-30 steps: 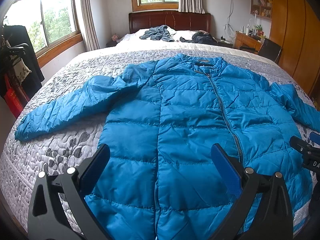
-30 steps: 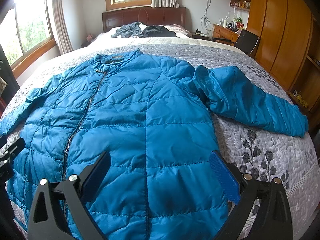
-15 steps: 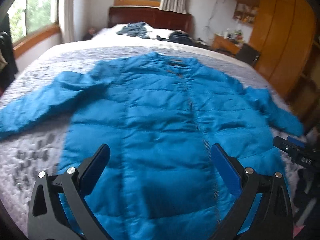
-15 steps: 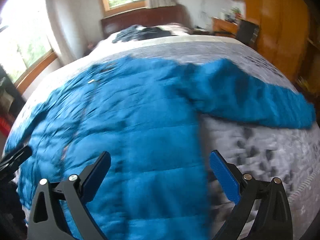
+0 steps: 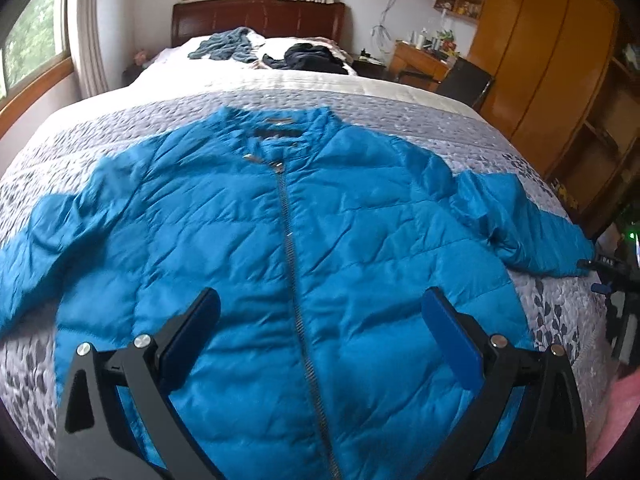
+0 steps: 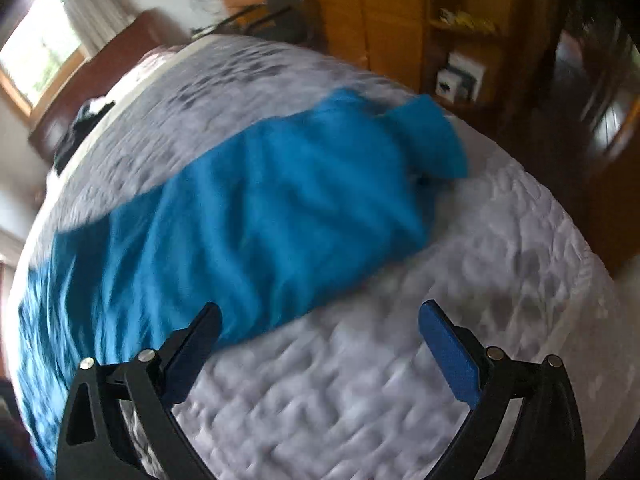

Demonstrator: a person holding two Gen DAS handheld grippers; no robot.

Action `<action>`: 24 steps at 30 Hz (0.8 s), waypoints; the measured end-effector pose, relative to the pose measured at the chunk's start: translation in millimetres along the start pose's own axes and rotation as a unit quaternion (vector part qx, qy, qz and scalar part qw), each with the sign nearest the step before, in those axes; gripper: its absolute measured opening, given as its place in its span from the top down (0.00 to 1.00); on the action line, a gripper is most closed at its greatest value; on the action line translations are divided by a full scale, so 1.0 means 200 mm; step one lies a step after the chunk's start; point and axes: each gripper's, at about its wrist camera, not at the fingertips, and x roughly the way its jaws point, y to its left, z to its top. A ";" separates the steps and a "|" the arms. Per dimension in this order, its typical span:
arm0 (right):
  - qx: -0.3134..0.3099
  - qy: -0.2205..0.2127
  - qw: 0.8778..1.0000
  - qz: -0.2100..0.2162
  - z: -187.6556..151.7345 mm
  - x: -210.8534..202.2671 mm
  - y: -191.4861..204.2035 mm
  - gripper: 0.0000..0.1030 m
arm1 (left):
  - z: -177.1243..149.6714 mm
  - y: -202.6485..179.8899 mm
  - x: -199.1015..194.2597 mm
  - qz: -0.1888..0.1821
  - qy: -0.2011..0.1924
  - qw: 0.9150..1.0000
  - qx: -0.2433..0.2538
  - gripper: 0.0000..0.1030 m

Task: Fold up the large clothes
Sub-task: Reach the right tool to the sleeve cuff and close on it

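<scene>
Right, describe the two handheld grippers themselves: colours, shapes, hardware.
The left gripper and right gripper look identical: two black plastic fingers with triangular cut-outs, splaying into a wide V. Each finger carries a flat rectangular blue pad on its inner face and round silver bolt heads at the joints. No cables, markings, hands or sleeves show on them in either wrist view.
</scene>
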 end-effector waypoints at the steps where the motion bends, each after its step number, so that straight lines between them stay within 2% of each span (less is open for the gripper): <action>1: 0.002 0.005 1.000 0.008 0.04 0.03 -0.03 0.04 | 0.00 -0.02 0.01 0.001 -0.003 1.000 0.004 0.03; 5: 0.001 0.008 1.000 0.012 0.11 0.11 -0.06 0.05 | 0.01 -0.05 0.04 0.008 -0.008 1.000 0.016 0.03; 8: -0.005 0.000 1.000 -0.008 0.16 0.12 -0.04 0.15 | 0.00 -0.06 0.06 0.015 -0.011 1.000 0.025 0.03; 10: -0.015 -0.007 1.000 -0.014 0.18 0.13 -0.01 0.34 | 0.00 -0.05 0.06 0.014 -0.010 1.000 0.023 0.03; 11: -0.017 -0.009 1.000 -0.013 0.18 0.13 0.01 0.40 | 0.00 -0.04 0.06 0.013 -0.011 1.000 0.019 0.03; 12: -0.014 -0.011 1.000 -0.005 0.19 0.12 0.01 0.53 | 0.00 -0.03 0.06 0.014 -0.011 1.000 0.016 0.03; 13: -0.011 -0.012 1.000 0.000 0.19 0.11 0.01 0.62 | 0.00 -0.01 0.06 0.015 -0.011 1.000 0.012 0.03; 16: -0.005 -0.013 1.000 0.019 0.20 0.09 0.00 0.82 | 0.00 0.03 0.06 0.005 -0.001 1.000 -0.003 0.03; 18: -0.005 -0.014 0.999 0.030 0.20 0.06 -0.02 0.87 | -0.01 0.07 0.06 0.006 0.001 1.000 -0.011 0.03; 24: 0.014 -0.014 1.000 0.020 0.17 0.04 -0.07 0.89 | -0.03 0.20 0.05 0.020 0.005 0.999 -0.034 0.03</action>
